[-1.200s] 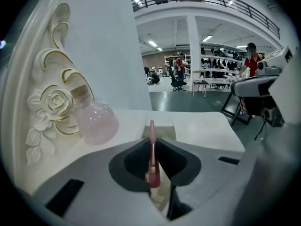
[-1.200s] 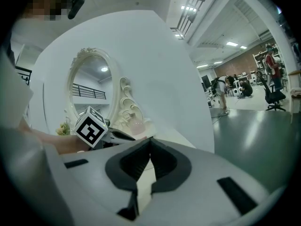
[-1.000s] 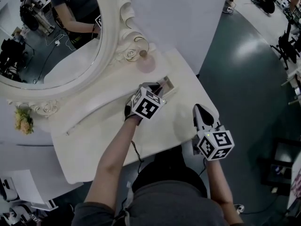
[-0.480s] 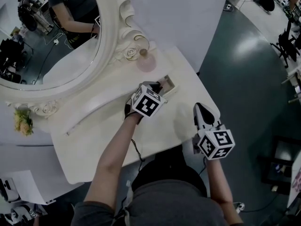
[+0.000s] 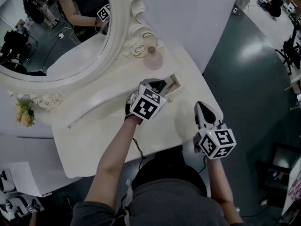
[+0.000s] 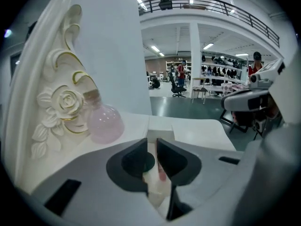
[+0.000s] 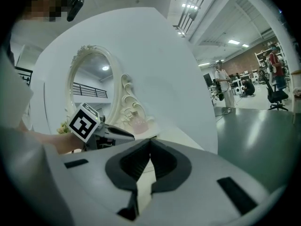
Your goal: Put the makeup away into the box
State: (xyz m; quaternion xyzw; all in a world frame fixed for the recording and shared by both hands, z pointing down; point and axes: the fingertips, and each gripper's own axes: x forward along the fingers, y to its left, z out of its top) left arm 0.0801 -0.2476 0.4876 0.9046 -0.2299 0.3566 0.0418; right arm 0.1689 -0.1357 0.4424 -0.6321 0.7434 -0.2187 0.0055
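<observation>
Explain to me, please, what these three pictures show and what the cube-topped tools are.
There is no robot here: a person holds a two-jaw tool in each hand, and the patterned cube is part of it. One picture comes from a camera on the person's head, looking down; the other two come from cameras riding on the tools, looking along their jaws. Below stands a white dressing table with an ornate oval mirror, a round pink bottle by its frame and a small open box. The left gripper hangs over that box; its jaws stand a narrow slit apart with a slim pink stick showing in the gap, though I cannot tell whether they pinch it. The right gripper is off to the side, jaws together and empty.
</observation>
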